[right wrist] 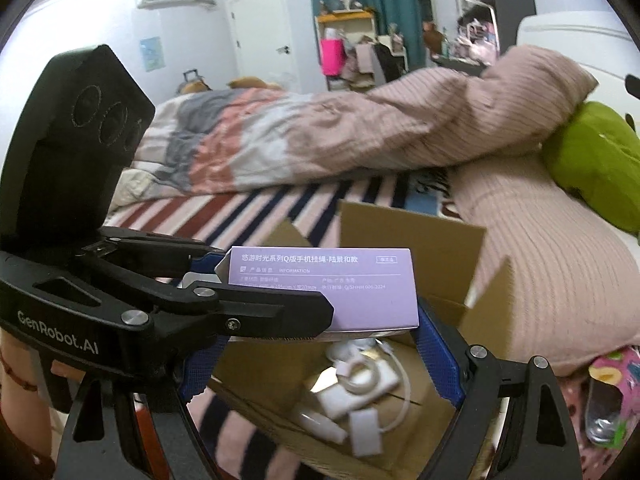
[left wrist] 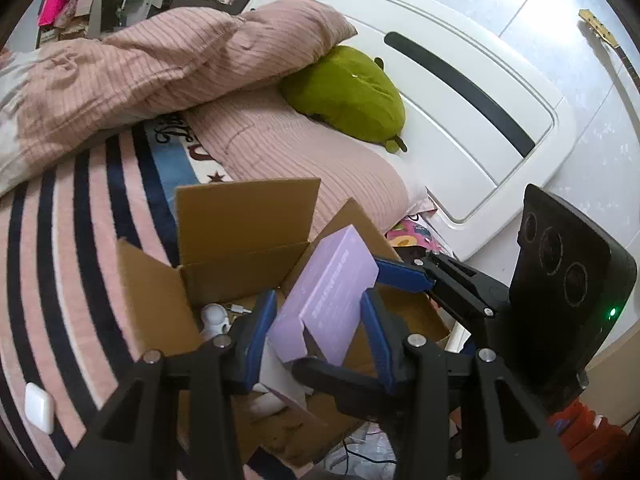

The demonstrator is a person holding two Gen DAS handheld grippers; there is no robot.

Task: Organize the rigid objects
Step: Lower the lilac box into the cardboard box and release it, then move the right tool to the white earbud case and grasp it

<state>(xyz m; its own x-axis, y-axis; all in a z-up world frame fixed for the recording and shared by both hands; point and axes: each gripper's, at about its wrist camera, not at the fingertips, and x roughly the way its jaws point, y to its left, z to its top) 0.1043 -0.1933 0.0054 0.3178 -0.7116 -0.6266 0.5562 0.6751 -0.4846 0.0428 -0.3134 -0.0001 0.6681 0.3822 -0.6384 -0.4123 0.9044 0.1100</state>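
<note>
Two tools share a purple box above the open cardboard box.
The left tool pinches the box's end; the right tool straddles it with wide jaws, its grip unclear.

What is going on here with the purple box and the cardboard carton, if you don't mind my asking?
A person is packing things on a bed, holding one set of tongs in each hand. The left tongs and the right tongs are both closed on a purple box, held above an open cardboard carton. White chargers and cables already lie inside the carton. A small white case sits apart on the striped blanket.
</note>
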